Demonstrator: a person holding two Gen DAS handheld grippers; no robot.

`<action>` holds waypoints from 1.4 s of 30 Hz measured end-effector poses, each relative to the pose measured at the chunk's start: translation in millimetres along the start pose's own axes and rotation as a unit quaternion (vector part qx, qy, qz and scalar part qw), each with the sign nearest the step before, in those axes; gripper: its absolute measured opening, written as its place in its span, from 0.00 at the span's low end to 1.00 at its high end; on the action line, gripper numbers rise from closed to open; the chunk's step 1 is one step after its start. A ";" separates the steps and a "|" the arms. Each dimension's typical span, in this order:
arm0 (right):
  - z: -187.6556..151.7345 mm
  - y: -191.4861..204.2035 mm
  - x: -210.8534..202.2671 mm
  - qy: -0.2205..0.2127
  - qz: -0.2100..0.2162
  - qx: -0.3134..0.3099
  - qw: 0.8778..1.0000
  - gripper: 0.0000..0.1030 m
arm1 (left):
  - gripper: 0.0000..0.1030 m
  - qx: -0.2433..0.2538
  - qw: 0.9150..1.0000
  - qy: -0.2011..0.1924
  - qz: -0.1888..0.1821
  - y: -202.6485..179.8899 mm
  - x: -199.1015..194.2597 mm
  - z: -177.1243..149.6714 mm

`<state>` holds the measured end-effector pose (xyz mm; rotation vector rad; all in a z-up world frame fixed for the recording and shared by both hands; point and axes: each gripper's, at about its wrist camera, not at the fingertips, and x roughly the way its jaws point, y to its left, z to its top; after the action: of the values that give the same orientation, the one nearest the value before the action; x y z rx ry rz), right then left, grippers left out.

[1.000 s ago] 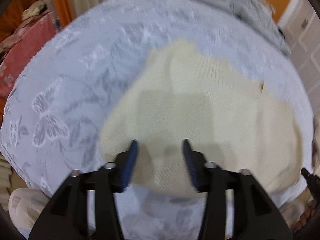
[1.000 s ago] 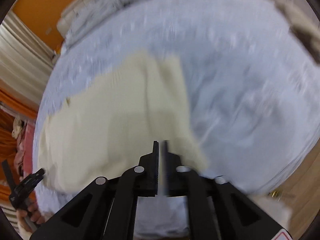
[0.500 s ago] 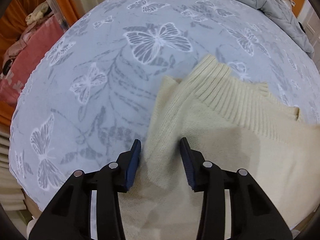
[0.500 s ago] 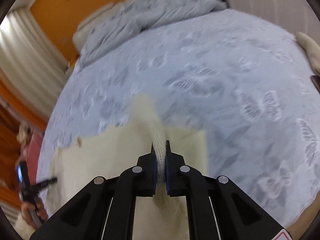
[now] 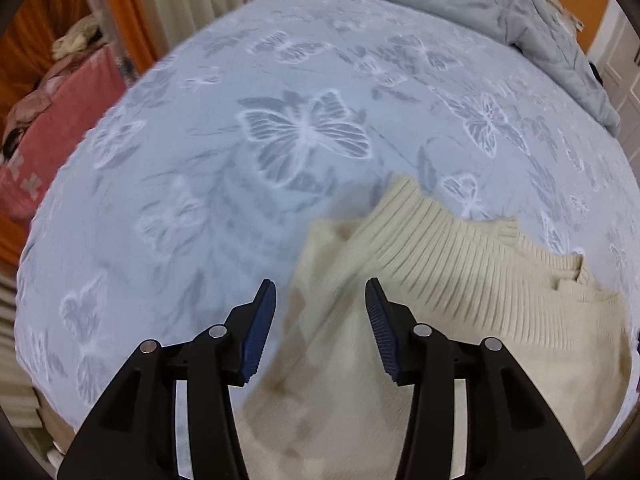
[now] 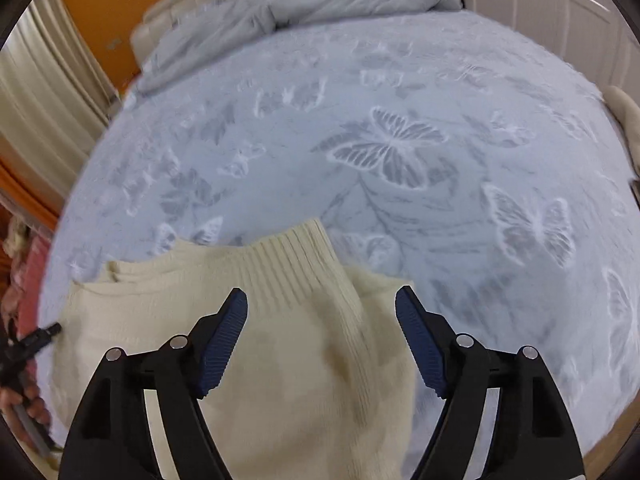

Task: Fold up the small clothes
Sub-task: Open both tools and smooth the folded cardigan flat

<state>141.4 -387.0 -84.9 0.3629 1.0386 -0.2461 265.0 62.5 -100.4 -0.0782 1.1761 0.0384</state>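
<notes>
Legible text: none in either wrist view.
The butterfly-patterned bedspread (image 5: 304,136), the cream sweater (image 6: 280,360) and the grey quilt (image 5: 500,12) at twelve o'clock carry pattern and knit ribbing only; no label, brand, number or sign can be read on them.

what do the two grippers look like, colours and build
Both match: the left gripper and right gripper have matte black angular plastic arms with cut-out slots, round silver pivot bolts, and dark blue ribbed pads on the fingers. No cables, markings or sleeves are visible.
</notes>
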 end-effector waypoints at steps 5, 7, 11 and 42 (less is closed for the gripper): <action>4.7 11.5 9.3 0.003 0.030 -0.001 1.000 0.08 | 0.09 0.020 0.999 0.020 0.017 -14.3 16.9 16.7; 10.2 13.2 -12.3 -0.038 0.036 0.001 0.999 0.08 | 0.10 0.013 0.999 0.021 0.022 -12.5 19.4 20.8; 2.2 -8.9 48.7 0.065 -0.017 0.007 0.998 0.12 | 0.14 0.022 0.999 0.021 0.040 -15.4 29.0 18.8; -146.3 122.3 -48.7 0.033 0.073 -0.088 0.993 0.12 | 0.32 0.073 0.996 0.004 0.049 -2.8 -71.5 -90.7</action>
<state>46.6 -214.6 -87.6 0.2871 1.0846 -0.0103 154.2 53.1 -69.0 0.1077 1.1863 0.0392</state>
